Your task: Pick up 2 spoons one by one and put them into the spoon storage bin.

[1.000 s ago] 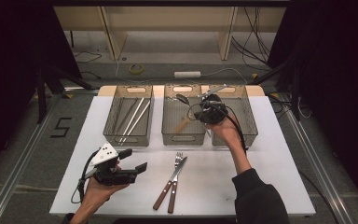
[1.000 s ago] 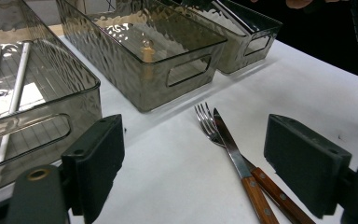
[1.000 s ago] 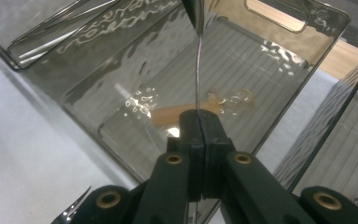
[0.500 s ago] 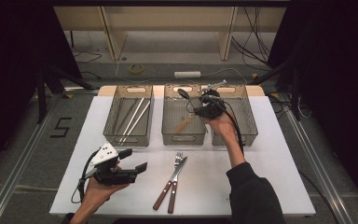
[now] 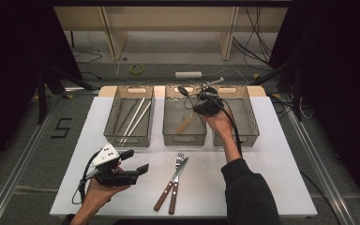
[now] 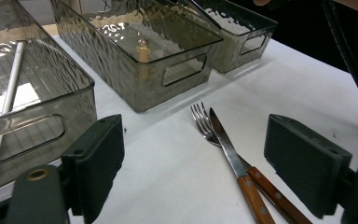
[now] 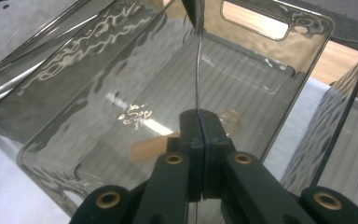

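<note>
Right gripper [image 7: 199, 122] pinches thin metal spoon [image 7: 197, 60] upper centre; I'd lower gently into clear middle bin [image 7: 279, 98].

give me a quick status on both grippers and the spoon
Right gripper shut on spoon, above middle bin. Left gripper open, holding nothing. Fork and knife on table, not in the way.
</note>
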Tool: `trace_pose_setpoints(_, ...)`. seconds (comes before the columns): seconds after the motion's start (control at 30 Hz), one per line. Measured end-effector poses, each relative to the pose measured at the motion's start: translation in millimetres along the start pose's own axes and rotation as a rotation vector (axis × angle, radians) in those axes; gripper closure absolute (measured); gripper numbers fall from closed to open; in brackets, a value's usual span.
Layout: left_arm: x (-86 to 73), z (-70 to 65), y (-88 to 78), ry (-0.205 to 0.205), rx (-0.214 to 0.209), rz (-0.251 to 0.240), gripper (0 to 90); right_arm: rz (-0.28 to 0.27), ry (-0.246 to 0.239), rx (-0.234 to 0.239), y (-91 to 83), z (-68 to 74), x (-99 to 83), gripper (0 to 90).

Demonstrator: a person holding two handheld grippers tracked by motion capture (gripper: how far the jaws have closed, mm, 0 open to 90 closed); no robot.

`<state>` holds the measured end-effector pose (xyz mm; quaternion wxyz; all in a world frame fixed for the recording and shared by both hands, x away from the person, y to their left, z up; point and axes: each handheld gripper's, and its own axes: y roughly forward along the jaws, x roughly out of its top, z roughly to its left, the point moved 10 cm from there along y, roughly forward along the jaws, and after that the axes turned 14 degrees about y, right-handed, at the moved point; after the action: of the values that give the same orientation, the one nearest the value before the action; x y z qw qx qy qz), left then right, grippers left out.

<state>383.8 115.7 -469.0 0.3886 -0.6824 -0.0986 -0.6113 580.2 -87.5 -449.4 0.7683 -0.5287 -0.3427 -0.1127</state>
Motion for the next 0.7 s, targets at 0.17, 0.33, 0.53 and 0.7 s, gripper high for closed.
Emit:
trace_pose_setpoints(0.17,-0.1,-0.4,0.3,-0.001,-0.004,0.001,19.7,0.003,0.014,-0.004,4.9,-0.9,1.6,90.0)
trace_pose_setpoints(0.33,-0.1,-1.0,0.7,-0.001,-0.006,0.003,19.6,0.002,0.013,-0.007,9.4,2.8,3.0,90.0)
trace_pose_setpoints(0.53,-0.7,-2.4,0.6,0.006,-0.011,0.006,19.7,0.021,0.018,-0.001,17.1,6.6,-3.2,90.0)
trace_pose_setpoints(0.7,-0.7,-2.4,0.8,0.006,-0.01,0.006,19.7,0.034,0.019,-0.007,21.9,7.6,-6.1,90.0)
